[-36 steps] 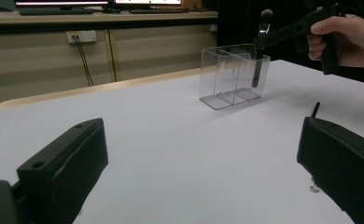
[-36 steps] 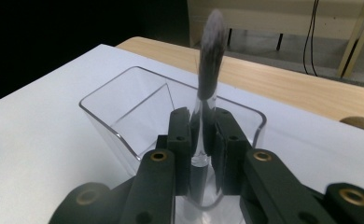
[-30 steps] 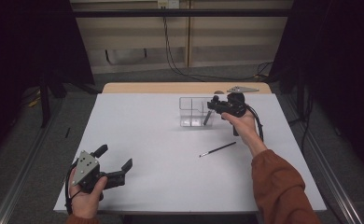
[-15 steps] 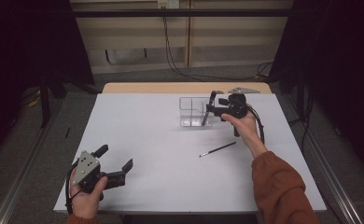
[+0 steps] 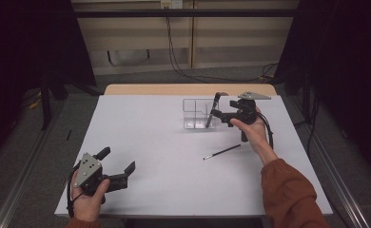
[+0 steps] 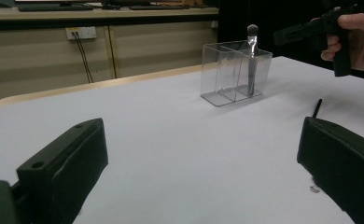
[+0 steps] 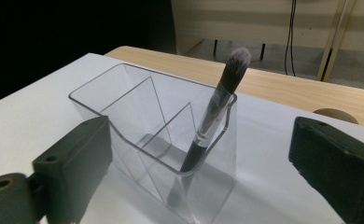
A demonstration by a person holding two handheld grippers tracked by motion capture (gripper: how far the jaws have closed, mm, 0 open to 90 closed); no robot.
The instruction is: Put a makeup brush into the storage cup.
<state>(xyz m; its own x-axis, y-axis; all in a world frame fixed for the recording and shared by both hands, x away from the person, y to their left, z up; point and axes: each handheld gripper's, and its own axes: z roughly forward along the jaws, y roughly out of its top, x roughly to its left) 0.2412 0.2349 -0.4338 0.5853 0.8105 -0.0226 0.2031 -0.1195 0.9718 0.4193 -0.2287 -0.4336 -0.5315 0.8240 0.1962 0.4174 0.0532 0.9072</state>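
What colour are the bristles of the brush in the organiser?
Dark with pale tips, best in the right gripper view.

white table [image 5: 164, 156] bears a clear organizer [image 5: 197, 114] and a thin brush [image 5: 221, 152].

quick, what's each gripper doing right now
Left gripper: jaws open, holding nothing.
Right gripper: jaws just opened, off the makeup brush.

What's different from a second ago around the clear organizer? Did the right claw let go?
Yes. The right claw has just been opening and released the makeup brush, which now leans in the organizer free of the pads. Unchanged: the left claw open near the table's front, the thin brush lying on the table.
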